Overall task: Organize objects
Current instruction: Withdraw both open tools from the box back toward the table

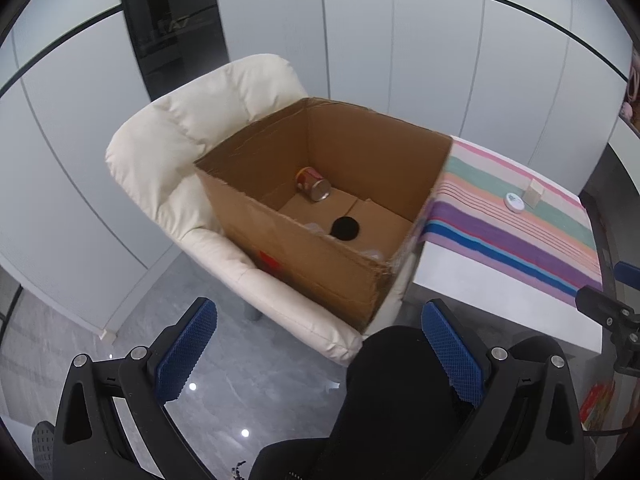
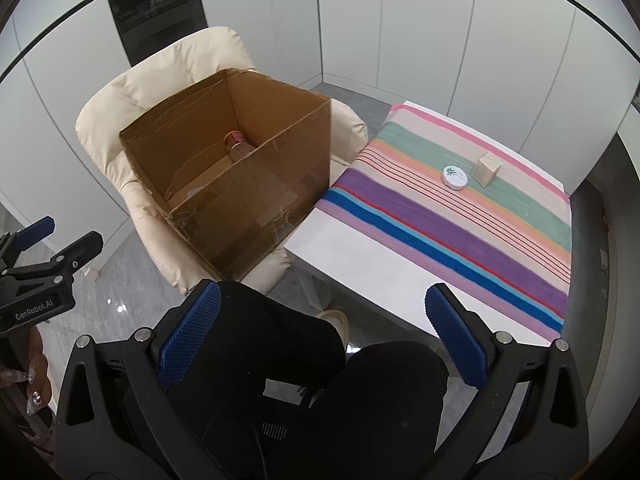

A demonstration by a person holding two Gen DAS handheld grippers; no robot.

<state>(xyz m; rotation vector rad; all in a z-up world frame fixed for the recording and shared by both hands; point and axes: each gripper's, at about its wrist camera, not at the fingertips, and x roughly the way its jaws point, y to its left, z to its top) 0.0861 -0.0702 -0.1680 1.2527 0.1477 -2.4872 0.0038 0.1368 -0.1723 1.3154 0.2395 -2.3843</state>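
An open cardboard box [image 1: 304,256] [image 2: 248,208] sits on a cream armchair [image 1: 172,140] [image 2: 116,100]. A red can [image 1: 313,184] [image 2: 238,145] lies on its side inside the box. A round white tin [image 1: 513,201] [image 2: 455,177] and a small tan box [image 1: 533,192] [image 2: 486,170] stand on the striped cloth [image 1: 520,240] [image 2: 460,220] of the table. My left gripper [image 1: 320,356] is open and empty, held low before the chair. My right gripper [image 2: 320,344] is open and empty, above the person's dark legs.
The white table [image 1: 500,304] [image 2: 360,272] stands right of the armchair. The person's black-clad legs [image 2: 300,380] are below both grippers. Grey glossy floor [image 1: 240,360] lies in front of the chair. White wall panels stand behind.
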